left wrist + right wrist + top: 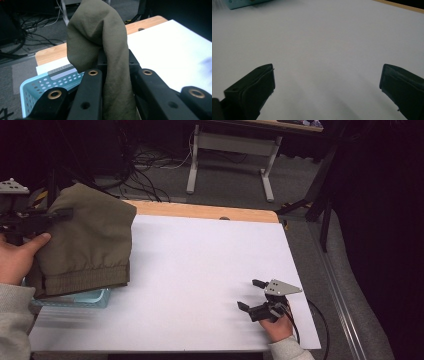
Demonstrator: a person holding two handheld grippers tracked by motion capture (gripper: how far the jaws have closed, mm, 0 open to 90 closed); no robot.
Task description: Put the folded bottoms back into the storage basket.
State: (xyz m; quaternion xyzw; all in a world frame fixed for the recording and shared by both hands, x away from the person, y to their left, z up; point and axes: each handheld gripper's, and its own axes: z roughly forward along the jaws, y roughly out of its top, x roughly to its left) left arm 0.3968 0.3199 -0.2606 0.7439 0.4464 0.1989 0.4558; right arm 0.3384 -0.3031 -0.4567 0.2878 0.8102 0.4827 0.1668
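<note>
An olive-green garment (90,240) with an elastic waistband hangs at the far left of the table, draped over a light blue perforated basket (75,299). My left gripper (60,214) is shut on a bunched fold of it. In the left gripper view the cloth (100,37) rises from between the black jaws, and the basket (32,87) lies below at the left. My right gripper (249,294) rests low over the white table top near the front right, its jaws wide open with nothing between them (328,82).
A white sheet (200,270) covers the table, with a wooden strip (200,211) showing along the far edge. A corner of the blue basket (242,3) shows far off in the right gripper view. Cables and desk legs (265,170) lie on the floor beyond.
</note>
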